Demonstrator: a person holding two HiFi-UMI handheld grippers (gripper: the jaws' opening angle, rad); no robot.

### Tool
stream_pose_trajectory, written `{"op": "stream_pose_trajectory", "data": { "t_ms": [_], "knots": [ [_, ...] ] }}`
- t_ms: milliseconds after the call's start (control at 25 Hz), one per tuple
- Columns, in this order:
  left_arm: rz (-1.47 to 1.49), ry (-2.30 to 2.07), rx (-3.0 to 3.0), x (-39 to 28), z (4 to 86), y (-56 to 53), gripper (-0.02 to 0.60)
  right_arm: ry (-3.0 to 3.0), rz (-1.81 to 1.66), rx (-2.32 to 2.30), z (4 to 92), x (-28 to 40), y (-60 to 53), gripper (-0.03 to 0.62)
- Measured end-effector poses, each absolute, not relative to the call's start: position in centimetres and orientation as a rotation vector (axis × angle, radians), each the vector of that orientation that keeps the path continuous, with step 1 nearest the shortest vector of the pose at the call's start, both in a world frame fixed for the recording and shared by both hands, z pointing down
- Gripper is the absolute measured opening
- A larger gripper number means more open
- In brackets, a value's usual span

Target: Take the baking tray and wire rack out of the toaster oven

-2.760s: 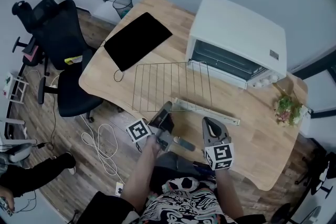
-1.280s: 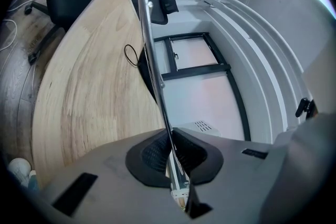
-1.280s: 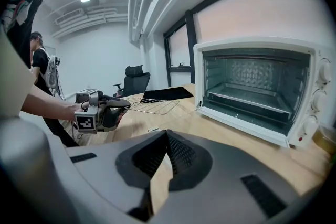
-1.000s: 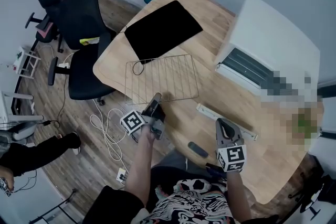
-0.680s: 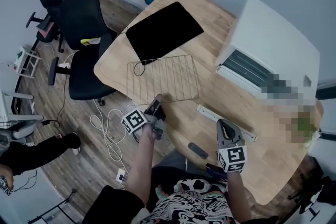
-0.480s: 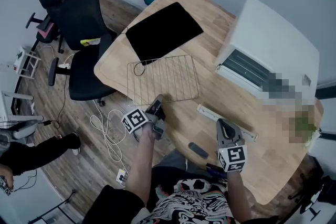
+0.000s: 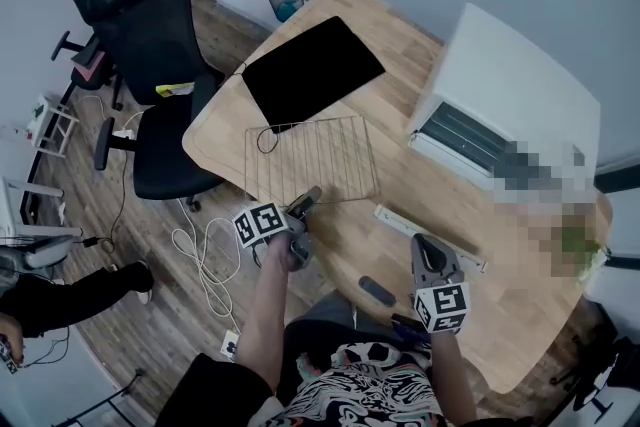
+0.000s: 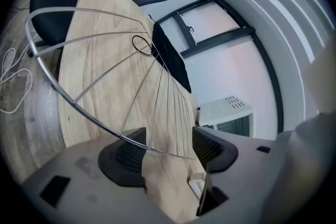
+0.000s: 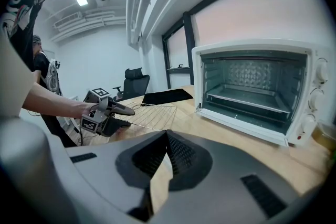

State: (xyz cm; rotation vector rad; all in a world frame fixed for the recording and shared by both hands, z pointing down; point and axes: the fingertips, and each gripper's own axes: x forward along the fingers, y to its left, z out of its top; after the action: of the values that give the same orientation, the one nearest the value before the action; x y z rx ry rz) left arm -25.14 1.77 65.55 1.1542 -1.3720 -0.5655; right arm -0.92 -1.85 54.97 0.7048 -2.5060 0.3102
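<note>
The left tongs [image 7: 308, 198] are seen with their jaws spread, having just been opening. A second ago they were pinched on the near edge of the wire rack [image 7: 310, 160]. That rim wire is still found between the pads in the left gripper view [image 8: 168, 152], but it is no longer pressed by them. The wire rack [image 8: 105, 60] is laid flat on the tabletop [image 7: 400, 185], stretching away from the left tongs' tips. It is placed much as it was a second ago. In the earliest frame it was set closer to the toaster oven [image 7: 510, 95].

The right tongs [image 7: 422, 245] are held with their jaws pressed together and nothing is pinched between them [image 9: 167, 152]. Their place is unchanged. The toaster oven [image 9: 252, 92] is faced by them, just ahead. The baking tray [image 9: 247, 99] is seen inside its cavity. A black flat panel [image 7: 312, 70] is laid beyond the rack's far edge, ahead of the left tongs.
</note>
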Motion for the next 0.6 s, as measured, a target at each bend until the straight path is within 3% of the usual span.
{"op": "stream_pose_trajectory", "data": {
  "t_ms": [600],
  "knots": [
    [-0.31,-1.26,1.251,-22.9,65.6,3.3,0.275,-2.531,0.299,0.709,54.0,-1.7,-1.2,0.0]
  ]
}}
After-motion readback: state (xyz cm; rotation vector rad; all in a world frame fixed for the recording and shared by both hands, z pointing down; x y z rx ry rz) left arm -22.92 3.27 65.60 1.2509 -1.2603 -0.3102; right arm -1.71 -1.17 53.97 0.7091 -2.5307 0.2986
